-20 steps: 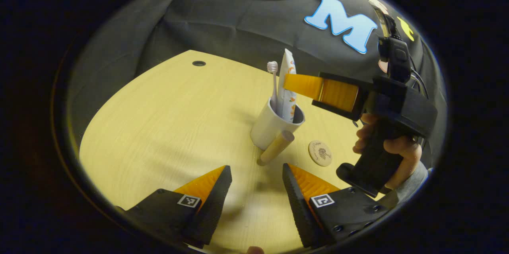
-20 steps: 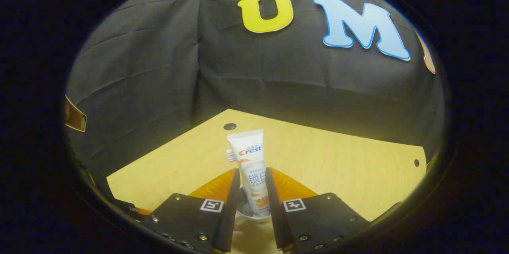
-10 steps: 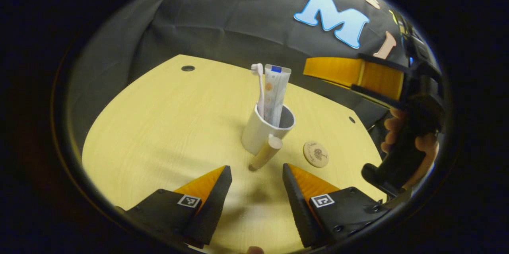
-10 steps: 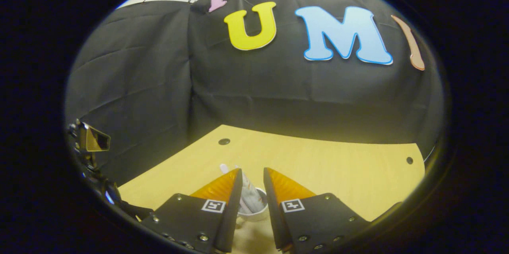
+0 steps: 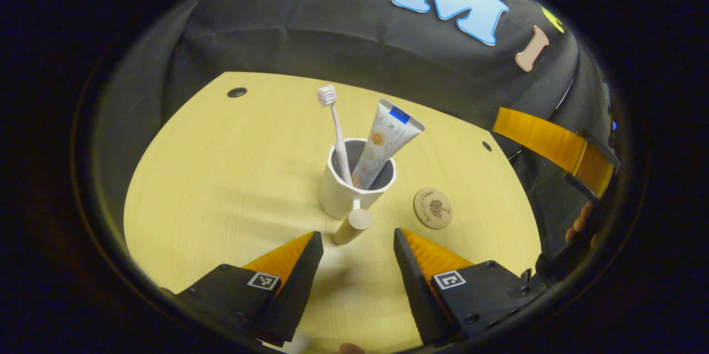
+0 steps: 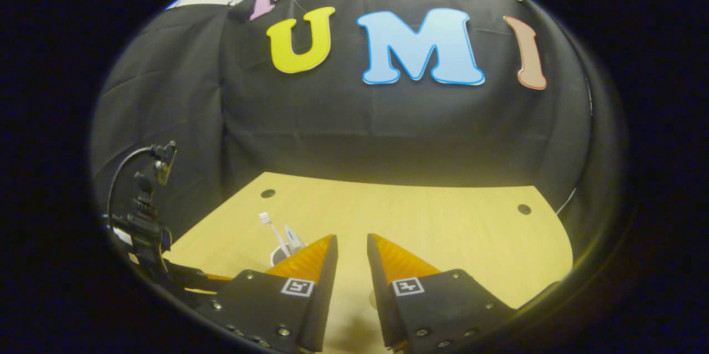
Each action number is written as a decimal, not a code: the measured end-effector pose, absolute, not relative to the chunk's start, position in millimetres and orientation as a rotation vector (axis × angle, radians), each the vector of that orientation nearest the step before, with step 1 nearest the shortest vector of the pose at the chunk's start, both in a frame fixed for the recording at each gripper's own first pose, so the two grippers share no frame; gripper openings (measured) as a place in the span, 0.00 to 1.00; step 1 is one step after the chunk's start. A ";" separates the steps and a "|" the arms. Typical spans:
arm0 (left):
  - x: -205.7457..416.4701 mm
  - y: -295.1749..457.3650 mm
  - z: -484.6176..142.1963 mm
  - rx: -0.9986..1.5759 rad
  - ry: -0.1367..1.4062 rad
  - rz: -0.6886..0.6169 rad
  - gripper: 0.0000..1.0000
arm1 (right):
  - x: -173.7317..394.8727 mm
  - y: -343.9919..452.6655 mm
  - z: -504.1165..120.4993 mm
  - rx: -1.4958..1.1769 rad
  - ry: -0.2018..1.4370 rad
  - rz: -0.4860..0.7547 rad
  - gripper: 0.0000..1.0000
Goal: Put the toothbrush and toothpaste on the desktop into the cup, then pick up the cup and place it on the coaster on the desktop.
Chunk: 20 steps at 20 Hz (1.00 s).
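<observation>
Since a second ago the right gripper [image 6: 352,243] has let go of the white toothpaste tube [image 5: 381,146] and drawn back to the right; in the left gripper view it shows at the far right edge [image 5: 554,143], with part of the hand [image 5: 581,226] that holds it. One second back its fingers pressed the tube over the cup; now they stand a narrow gap apart with nothing between them, over bare tabletop.

The tube now rests inside the white ceramic cup [image 5: 354,185], leaning toward the right rim with its flat crimped end up. A white toothbrush with a pale pink head [image 5: 334,129] stands in the same cup, leaning left, bristles on top. The cup sits upright on the light wooden desktop [image 5: 221,177], its round wooden handle [image 5: 352,226] sticking out toward the camera. Just right of the cup, apart from it, lies the small round wooden coaster [image 5: 433,208], flat on the desk.

The left gripper [image 5: 354,237] hovers in front of the cup, its fingers spread wide and holding nothing, the handle lying just beyond the gap between them. In the right gripper view the toothbrush head and tube top [image 6: 292,235] peek up behind the left finger.
</observation>
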<state>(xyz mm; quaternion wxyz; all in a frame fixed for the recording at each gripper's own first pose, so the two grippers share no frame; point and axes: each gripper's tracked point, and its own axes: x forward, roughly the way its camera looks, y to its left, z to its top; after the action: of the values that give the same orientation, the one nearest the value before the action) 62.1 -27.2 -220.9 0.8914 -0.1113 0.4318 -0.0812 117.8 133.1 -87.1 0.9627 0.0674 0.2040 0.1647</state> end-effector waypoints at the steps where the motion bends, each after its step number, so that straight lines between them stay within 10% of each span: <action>1: 64.0 -27.3 -220.8 -0.216 0.909 -0.170 0.85 | 116.9 126.0 -90.5 0.137 0.423 0.315 0.37; 20: 110.4 -28.6 -257.2 -0.050 1.195 -0.192 0.88 | 103.2 53.1 -140.5 0.167 0.591 0.115 0.37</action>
<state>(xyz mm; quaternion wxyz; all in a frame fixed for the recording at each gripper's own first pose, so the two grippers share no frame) 110.4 -28.6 -257.2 0.8220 -0.0233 0.5618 -0.0902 103.2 53.1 -140.5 0.9517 0.0820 0.2906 0.0564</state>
